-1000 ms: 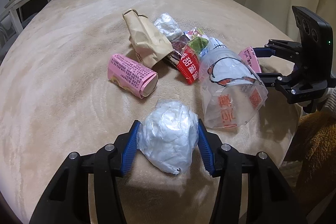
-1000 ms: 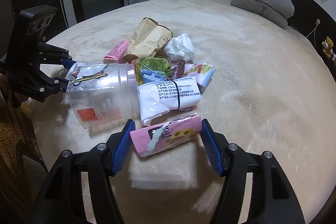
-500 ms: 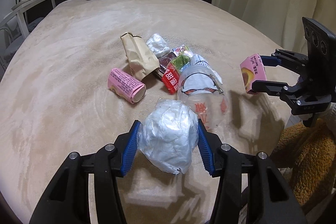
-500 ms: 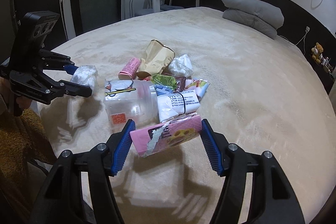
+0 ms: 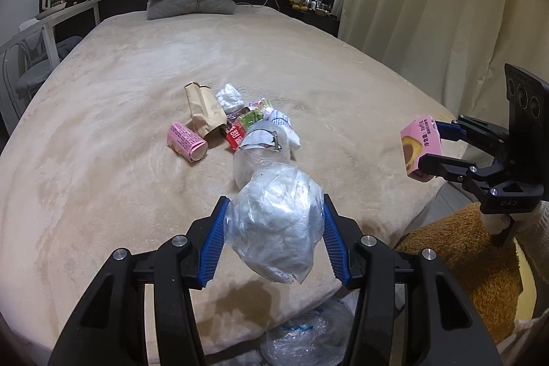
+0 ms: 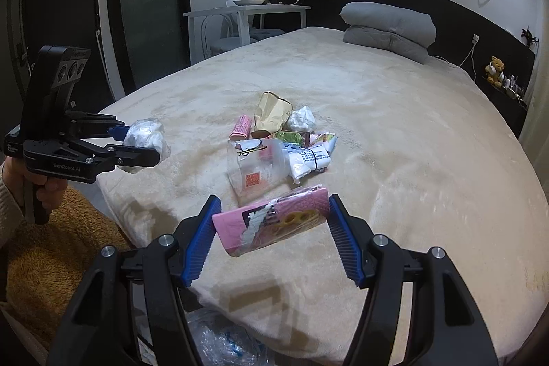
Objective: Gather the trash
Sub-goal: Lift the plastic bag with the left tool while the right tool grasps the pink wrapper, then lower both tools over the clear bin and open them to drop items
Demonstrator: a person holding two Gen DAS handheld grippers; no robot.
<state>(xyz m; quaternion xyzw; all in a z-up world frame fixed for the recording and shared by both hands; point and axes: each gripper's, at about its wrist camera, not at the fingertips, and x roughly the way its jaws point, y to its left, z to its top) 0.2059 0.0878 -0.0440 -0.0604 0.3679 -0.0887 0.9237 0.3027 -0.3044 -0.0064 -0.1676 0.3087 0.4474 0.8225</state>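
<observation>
Gripping a white plastic wad (image 5: 274, 222), left gripper (image 5: 272, 237) now raised off the bed (image 5: 103, 126), right gripper (image 6: 272, 234) pinching pink carton (image 6: 274, 223) lifted likewise, trash pile (image 5: 236, 126) smaller, frame centre.

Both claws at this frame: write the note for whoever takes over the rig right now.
Left claw: shut on the crumpled white plastic wad, held above the bed's near edge.
Right claw: shut on the pink carton, also held clear of the bed.
Done: two pieces picked up.
Left on the bed, in one heap: clear plastic tub, brown paper bag, rolled pink pack, white tissue ball, white labelled packet, red and green wrappers.
Next, probably: drop both into the clear bag on the floor below the bed edge, then return for the heap.
</observation>
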